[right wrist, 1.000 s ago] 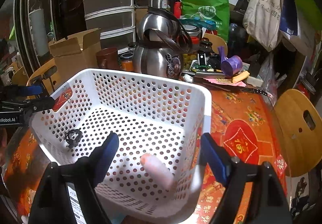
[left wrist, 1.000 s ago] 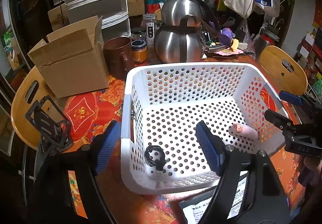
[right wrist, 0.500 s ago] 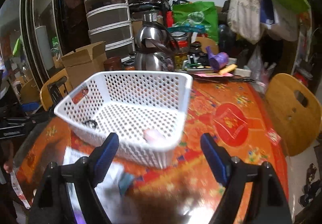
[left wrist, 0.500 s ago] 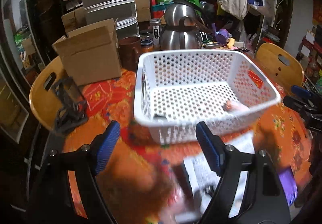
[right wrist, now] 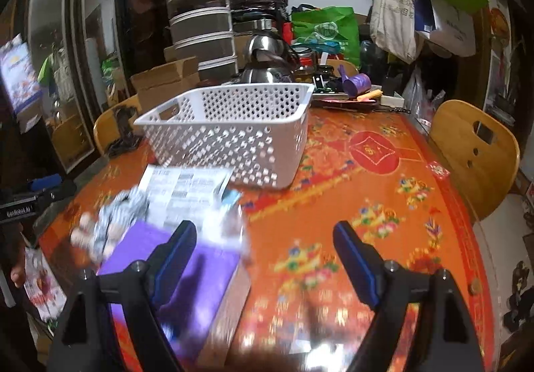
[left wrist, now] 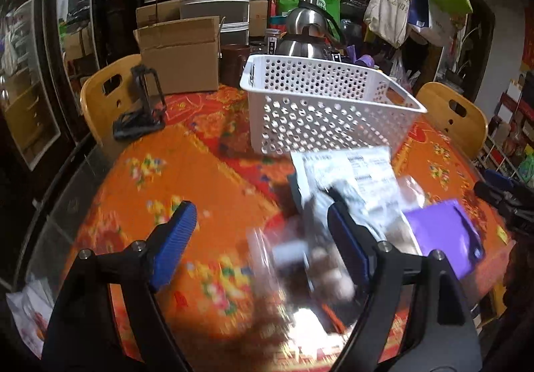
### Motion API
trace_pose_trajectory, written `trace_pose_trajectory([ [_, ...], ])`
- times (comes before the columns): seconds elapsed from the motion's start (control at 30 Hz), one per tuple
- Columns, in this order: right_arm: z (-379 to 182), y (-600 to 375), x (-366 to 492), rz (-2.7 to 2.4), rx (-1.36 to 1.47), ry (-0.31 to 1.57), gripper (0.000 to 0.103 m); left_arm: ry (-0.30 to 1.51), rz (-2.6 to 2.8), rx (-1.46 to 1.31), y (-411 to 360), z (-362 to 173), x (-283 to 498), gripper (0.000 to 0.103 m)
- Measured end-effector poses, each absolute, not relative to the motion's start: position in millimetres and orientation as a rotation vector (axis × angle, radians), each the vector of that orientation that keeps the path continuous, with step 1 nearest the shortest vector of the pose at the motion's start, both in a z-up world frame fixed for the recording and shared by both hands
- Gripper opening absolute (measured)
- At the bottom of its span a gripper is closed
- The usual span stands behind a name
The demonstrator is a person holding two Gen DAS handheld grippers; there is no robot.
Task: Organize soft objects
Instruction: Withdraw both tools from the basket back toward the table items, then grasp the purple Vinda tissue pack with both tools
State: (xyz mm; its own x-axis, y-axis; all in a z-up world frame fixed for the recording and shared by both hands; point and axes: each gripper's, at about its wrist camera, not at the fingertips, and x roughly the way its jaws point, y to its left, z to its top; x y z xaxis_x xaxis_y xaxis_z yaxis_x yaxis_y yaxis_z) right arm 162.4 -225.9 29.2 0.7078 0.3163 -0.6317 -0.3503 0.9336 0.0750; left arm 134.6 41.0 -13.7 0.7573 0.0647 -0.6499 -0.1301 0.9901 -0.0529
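A white perforated basket (left wrist: 330, 105) stands on the orange table; it also shows in the right wrist view (right wrist: 233, 128). In front of it lie a printed white packet (left wrist: 350, 171) (right wrist: 183, 185), a purple flat item (left wrist: 444, 231) (right wrist: 173, 271) and a blurred grey-white soft bundle (right wrist: 113, 221) (left wrist: 310, 255). My left gripper (left wrist: 263, 238) is open and empty, low over the table before these items. My right gripper (right wrist: 263, 255) is open and empty, its left finger over the purple item. Basket contents are hidden from here.
A cardboard box (left wrist: 180, 54), brown mug (left wrist: 235, 59) and steel kettles (left wrist: 307, 34) stand behind the basket. Wooden chairs sit at the left (left wrist: 106, 98) and right (right wrist: 474, 151). A black folded stand (left wrist: 143, 108) lies left of the basket.
Both grippers have pulled back and away from the basket toward the table's near edge. The packet, purple item and soft bundle have come into view. Both stayed open.
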Motion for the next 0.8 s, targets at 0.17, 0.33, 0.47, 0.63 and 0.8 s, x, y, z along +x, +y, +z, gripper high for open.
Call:
trace_pose_trajectory([
  [0.17,15.8,-235.5,127.9,0.395,-0.041,0.696,0.085,0.685,0.111,-0.108,26.1,-21.7,94.5,0.079],
  [0.33,8.1,-245.1,97.6,0.415,-0.026,0.677,0.085,0.684,0.06,-0.103,-6.5,-32.0,62.4,0.079],
  [0.47,3.7,-246.7,85.8,0.46,-0.008,0.675,0.085,0.685,-0.004,-0.122,-29.4,-37.3,52.6,0.079],
  [0.63,-6.5,-240.5,87.0,0.489,-0.017,0.696,0.081,0.715,-0.074,-0.083,-61.7,-50.1,56.3,0.076],
  [0.8,-16.7,-232.8,90.6,0.532,-0.023,0.721,0.061,0.708,-0.126,-0.045,-80.6,-57.0,59.2,0.062],
])
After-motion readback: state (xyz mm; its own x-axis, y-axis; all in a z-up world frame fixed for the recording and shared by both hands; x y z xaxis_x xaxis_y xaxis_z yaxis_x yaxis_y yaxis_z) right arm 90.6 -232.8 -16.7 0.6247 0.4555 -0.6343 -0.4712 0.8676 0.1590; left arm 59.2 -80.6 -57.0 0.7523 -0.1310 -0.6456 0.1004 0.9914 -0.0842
